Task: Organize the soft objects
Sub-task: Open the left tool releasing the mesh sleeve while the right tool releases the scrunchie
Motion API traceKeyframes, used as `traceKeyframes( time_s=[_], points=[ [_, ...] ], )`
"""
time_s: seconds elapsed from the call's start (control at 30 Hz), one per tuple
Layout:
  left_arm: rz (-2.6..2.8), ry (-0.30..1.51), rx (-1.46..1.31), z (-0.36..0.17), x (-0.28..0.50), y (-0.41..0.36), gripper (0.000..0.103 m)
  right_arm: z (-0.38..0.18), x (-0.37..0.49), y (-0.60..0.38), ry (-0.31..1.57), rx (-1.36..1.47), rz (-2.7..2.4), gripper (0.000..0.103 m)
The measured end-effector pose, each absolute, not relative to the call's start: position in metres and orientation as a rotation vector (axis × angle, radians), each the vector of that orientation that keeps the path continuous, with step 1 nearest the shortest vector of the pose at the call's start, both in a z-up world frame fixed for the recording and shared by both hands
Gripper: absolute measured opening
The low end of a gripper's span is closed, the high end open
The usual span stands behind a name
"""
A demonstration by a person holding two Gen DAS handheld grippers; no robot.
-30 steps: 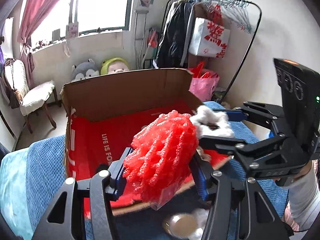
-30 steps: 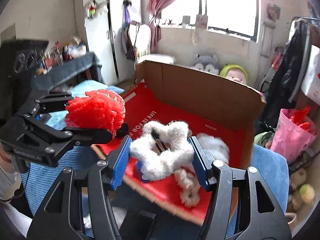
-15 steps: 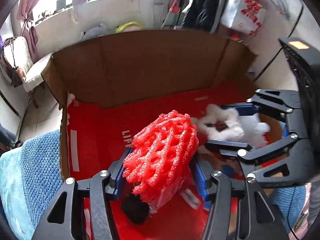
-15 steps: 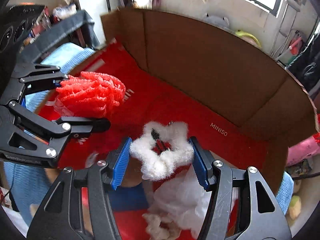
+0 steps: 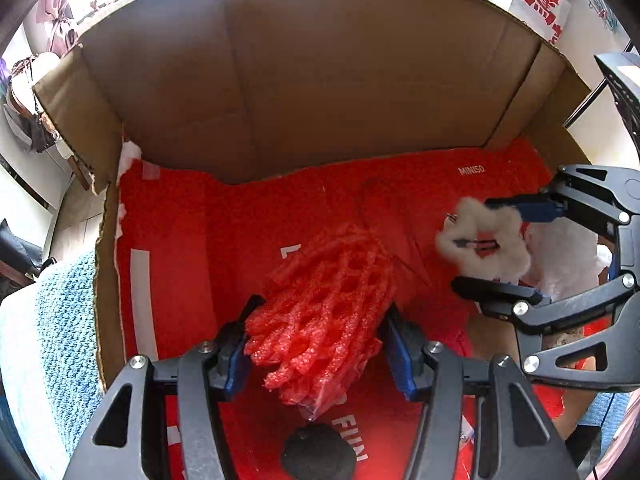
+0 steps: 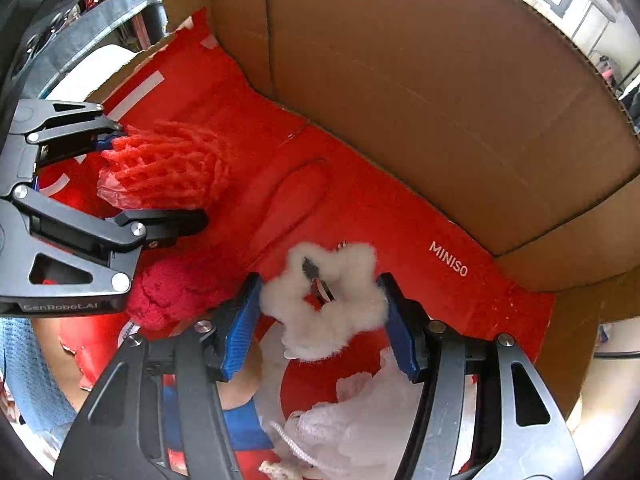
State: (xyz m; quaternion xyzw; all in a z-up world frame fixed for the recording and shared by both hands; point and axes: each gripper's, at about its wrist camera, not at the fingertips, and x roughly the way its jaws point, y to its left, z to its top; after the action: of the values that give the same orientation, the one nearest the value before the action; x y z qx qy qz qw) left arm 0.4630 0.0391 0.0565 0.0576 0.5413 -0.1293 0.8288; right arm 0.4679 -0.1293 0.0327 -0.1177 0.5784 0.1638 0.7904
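You have one cardboard box [image 5: 320, 80], one red foam net [image 5: 320, 312], one white fluffy ring [image 6: 324, 304], one black pom-pom [image 5: 318, 456], one red pom-pom [image 6: 176, 292] and two tongs: left tongs [image 5: 320, 352], right tongs [image 6: 318, 320].

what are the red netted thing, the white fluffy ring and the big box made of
Red netted thing: looks like foam mesh, matte, with puffy open lattice strands. White fluffy ring: probably plush or faux fur, fuzzy, with a metal clip at its centre. Box: corrugated cardboard, dull brown, fluted edge showing.
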Motion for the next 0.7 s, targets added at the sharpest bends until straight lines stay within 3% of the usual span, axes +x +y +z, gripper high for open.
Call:
traceKeyframes(
  time_s=[0.7],
  points=[
    [-0.260, 1.140, 0.128, 0.043, 0.468, 0.024, 0.070, 0.020, 0.479, -0.146, 1.268, -0.235, 0.336, 0.057]
  ],
)
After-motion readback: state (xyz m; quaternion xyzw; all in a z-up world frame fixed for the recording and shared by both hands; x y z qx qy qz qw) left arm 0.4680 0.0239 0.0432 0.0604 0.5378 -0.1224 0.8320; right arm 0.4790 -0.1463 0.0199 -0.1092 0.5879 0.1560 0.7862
